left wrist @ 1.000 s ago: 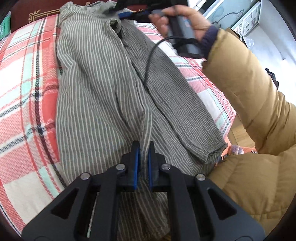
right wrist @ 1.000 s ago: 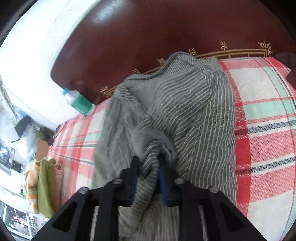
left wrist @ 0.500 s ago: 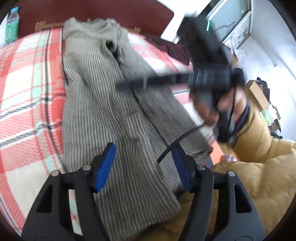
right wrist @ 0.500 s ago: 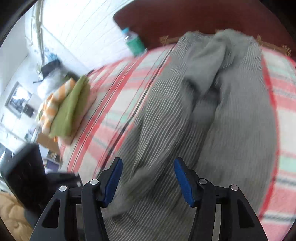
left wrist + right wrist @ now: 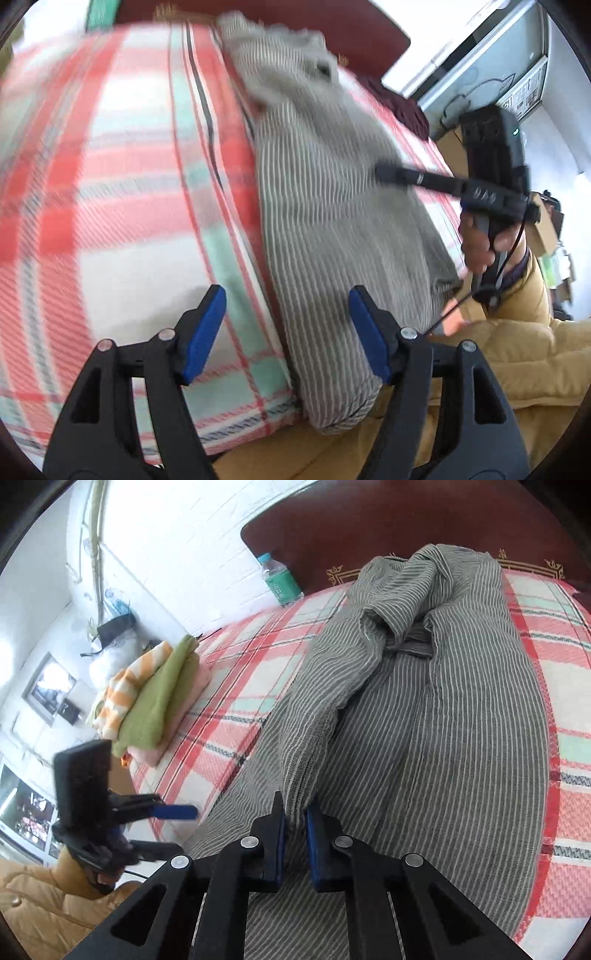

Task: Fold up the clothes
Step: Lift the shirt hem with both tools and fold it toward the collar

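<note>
The right gripper (image 5: 293,814) fingers pinch the striped shirt (image 5: 424,720); left gripper (image 5: 286,325) fingers opening, spread beside it.

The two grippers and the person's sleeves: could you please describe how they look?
Both the left gripper and right gripper have black angular frames with silver rivets and blue pads. A thin black cable trails from the right one. The person wears a puffy mustard-yellow jacket sleeve.

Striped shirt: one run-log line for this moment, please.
right gripper: shut on striped shirt sleeve fold | left gripper: opening, nothing between pads | shirt: on plaid bed
</note>
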`<state>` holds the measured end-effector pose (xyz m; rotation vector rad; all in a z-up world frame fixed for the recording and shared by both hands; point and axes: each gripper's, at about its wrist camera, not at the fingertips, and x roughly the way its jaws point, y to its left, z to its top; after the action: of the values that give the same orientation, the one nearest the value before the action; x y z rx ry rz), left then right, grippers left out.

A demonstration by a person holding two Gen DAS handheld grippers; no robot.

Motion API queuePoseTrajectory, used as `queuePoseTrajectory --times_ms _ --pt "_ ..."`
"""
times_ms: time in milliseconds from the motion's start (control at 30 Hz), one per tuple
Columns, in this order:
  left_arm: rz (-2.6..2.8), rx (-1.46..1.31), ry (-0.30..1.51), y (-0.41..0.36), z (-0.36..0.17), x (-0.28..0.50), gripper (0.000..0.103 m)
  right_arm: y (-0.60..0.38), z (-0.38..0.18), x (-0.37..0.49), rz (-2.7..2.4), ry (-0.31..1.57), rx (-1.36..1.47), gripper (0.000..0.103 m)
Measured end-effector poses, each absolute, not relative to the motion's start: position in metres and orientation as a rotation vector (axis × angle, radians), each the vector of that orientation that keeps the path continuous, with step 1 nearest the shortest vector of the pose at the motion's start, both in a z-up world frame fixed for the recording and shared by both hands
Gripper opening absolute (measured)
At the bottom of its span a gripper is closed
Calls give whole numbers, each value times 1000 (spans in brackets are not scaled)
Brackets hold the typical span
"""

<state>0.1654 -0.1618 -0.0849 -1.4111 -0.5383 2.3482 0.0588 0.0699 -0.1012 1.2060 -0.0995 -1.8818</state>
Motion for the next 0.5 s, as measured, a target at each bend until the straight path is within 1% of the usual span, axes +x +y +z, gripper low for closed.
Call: queuePoseTrajectory --times_ms 33,100,133,167,233,300,333,367,500 --pt "2351 -1402 -533 -158 -85 167 70 71 -102 62 -1882 -96 1213 12" --pt "2323 -1400 -539 -152 -83 169 65 76 -102 69 -1882 -94 1227 17" --pt "2311 -1407 -533 -148 -84 170 55 79 -102 73 -1883 -93 1234 28" --pt "2300 -1422 -514 -144 -86 171 40 81 -102 76 -1883 -93 1241 33" --pt "2276 -1453 -493 -138 -91 174 30 90 -99 86 -1889 -95 1238 33" --pt "2247 -1460 -520 -136 -90 179 28 111 -90 103 -1917 -97 1205 36" --pt "2226 -1457 -537 -136 -89 180 22 122 -87 110 -1944 -92 1198 41" --pt "2207 -1457 -552 -136 -89 181 21 135 -84 117 -1974 -96 1195 44" --pt "2160 -1469 -565 -132 -94 186 21 181 -88 138 -2119 -155 1233 54"
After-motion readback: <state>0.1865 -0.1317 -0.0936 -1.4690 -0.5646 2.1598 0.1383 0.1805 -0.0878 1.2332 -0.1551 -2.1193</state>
